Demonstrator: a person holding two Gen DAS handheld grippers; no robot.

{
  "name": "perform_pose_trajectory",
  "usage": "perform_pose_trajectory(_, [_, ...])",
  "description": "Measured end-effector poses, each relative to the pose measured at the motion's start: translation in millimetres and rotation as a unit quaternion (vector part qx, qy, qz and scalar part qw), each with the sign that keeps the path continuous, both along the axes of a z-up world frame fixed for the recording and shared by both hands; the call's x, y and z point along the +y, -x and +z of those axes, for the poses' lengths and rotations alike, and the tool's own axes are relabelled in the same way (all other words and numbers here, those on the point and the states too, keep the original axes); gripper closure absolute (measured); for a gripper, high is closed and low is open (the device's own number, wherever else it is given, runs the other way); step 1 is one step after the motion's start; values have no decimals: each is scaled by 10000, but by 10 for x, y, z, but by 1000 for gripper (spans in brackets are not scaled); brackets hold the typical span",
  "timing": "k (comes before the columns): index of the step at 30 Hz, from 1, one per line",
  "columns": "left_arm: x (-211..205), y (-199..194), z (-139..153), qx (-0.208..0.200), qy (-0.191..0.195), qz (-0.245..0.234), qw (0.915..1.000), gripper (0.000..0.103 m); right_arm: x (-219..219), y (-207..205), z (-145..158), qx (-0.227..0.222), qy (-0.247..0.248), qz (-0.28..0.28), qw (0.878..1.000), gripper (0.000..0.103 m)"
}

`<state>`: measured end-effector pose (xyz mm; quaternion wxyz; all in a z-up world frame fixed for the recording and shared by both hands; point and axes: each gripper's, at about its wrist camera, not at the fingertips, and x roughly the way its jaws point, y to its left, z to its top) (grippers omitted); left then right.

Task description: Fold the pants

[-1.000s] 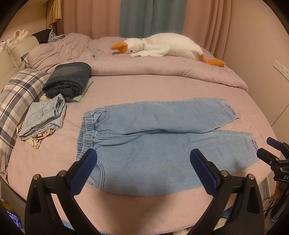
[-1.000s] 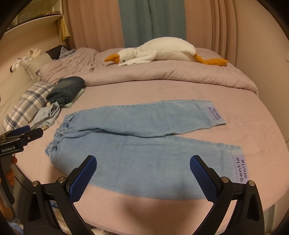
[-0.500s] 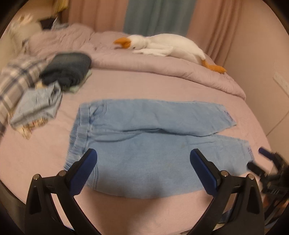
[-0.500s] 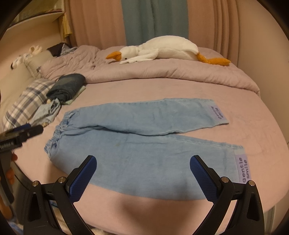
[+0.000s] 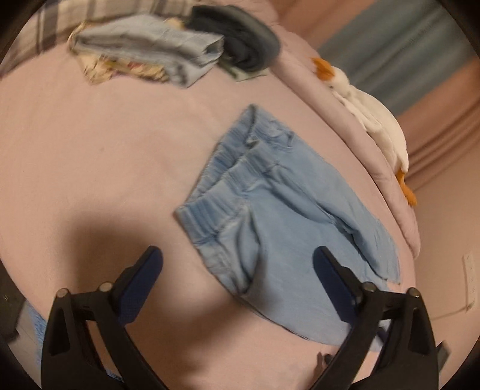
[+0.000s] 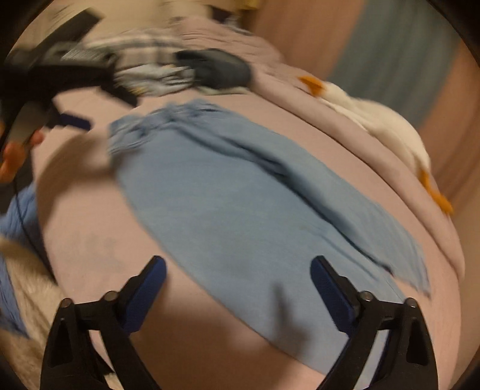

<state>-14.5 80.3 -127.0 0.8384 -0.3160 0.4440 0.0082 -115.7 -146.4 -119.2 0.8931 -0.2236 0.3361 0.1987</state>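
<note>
Left wrist view: the left gripper hangs over a pink bed, pointing downward, the whole scene tilted. Its two blue-padded fingers stand wide apart with nothing pressed between them; the jaws have just been closing a little. The light blue denim pants lie flat on the bed, elastic waistband toward the middle of the picture, legs running off to the lower right. The near edge of the pants lies in the gap between the fingers, beneath them; the pads do not press on it. At the top sit a folded pale blue garment and a rolled dark garment, beside a plaid pillow. A white plush goose with an orange beak lies along a rumpled pink quilt at the right.

Right wrist view, blurred: the right gripper also points down at the bed, fingers spread wide and empty, its jaws likewise just having narrowed slightly. The pants stretch diagonally from the waistband at upper left to the leg ends at lower right, and one leg fills the gap between the fingers, untouched. The left gripper shows as a dark smear at upper left. The goose lies at the right edge, the dark rolled garment near the top.
</note>
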Motion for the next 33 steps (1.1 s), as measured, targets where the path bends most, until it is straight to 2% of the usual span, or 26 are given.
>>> perform_pose_trajectory(1, [22, -3, -39, 27, 80, -3, 10000, 12, 75, 1, -49, -14, 92, 143, 9999, 18])
perform_pose_trajectory(3, [7, -64, -100, 94, 187, -50, 9998, 23, 186, -11, -170, 20, 363, 369, 9987, 36])
perform_pose_trajectory(4, [-12, -98, -120, 99, 156, -74, 9998, 27, 243, -7, -218, -39, 461, 454, 9979, 38])
perform_pose_trajectory(5, [-40, -135, -125, 75, 65, -85, 9999, 35, 265, 0, -232, -179, 492, 506, 9973, 39])
perform_pose_trajectory(6, [-62, -172, -123, 70, -16, -91, 9999, 47, 294, 17, -238, -326, 494, 543, 9968, 41])
perform_pose_trajectory(7, [-65, -204, -124, 114, -94, -66, 9999, 52, 316, 7, -235, -405, 517, 569, 9962, 45])
perform_pose_trajectory(8, [-21, -237, -142, 125, -123, -35, 9998, 61, 350, -27, -230, -455, 531, 574, 9959, 59])
perform_pose_trajectory(9, [25, -249, -174, 112, -95, -50, 9999, 64, 361, -53, -228, -429, 517, 588, 9960, 74])
perform_pose_trajectory(11, [80, -208, -144, 73, -87, -95, 9999, 70, 419, -105, -229, -278, 432, 678, 9964, 92])
perform_pose_trajectory(12, [102, -189, -131, 46, -120, -129, 9998, 71, 428, -92, -223, -254, 419, 698, 9964, 94])
perform_pose_trajectory(15, [168, -68, -72, -92, -154, -298, 9994, 72, 454, -4, -163, -219, 445, 786, 9957, 97])
perform_pose_trajectory(17, [128, -46, -109, 69, -366, -451, 9983, 72, 417, -2, -91, -70, 228, 798, 9965, 97])
perform_pose_trajectory(19, [100, -35, -149, 223, -623, -607, 9960, 67, 400, -20, -103, 176, 66, 802, 9966, 97])
perform_pose_trajectory(21, [146, -12, -97, 271, -822, -579, 9946, 50, 424, -57, -206, 448, 152, 914, 9947, 96])
perform_pose_trajectory(22, [162, 6, -34, 233, -946, -517, 9939, 46, 424, -63, -200, 414, 152, 960, 9944, 96])
perform_pose_trajectory(23, [176, 24, 38, 147, -1107, -458, 9927, 46, 393, -97, -142, 507, -20, 892, 9947, 94])
perform_pose_trajectory(24, [178, 51, 124, 32, -1391, -401, 9895, 45, 357, -143, -86, 732, -253, 833, 9935, 84])
perform_pose_trajectory(25, [170, 70, 237, -153, -1747, -372, 9838, 45, 272, -217, 11, 1044, -670, 776, 9892, 78])
perform_pose_trajectory(27, [121, 51, 350, -414, -1983, -482, 9781, 43, 108, -281, 183, 1126, -1339, 770, 9816, 58])
perform_pose_trajectory(28, [58, 13, 369, -500, -2024, -631, 9760, 43, 35, -290, 246, 1051, -1522, 689, 9803, 54])
perform_pose_trajectory(30, [-134, -107, 347, -579, -2007, -1112, 9716, 43, -34, -435, 261, 964, -1500, 417, 9831, 52])
perform_pose_trajectory(31, [-297, -157, 286, -621, -2095, -1490, 9644, 43, -37, -507, 204, 1024, -1390, 282, 9846, 52])
perform_pose_trajectory(33, [-530, -226, 112, -489, -2290, -2039, 9506, 43, 30, -616, -21, 1481, -1091, 111, 9829, 52])
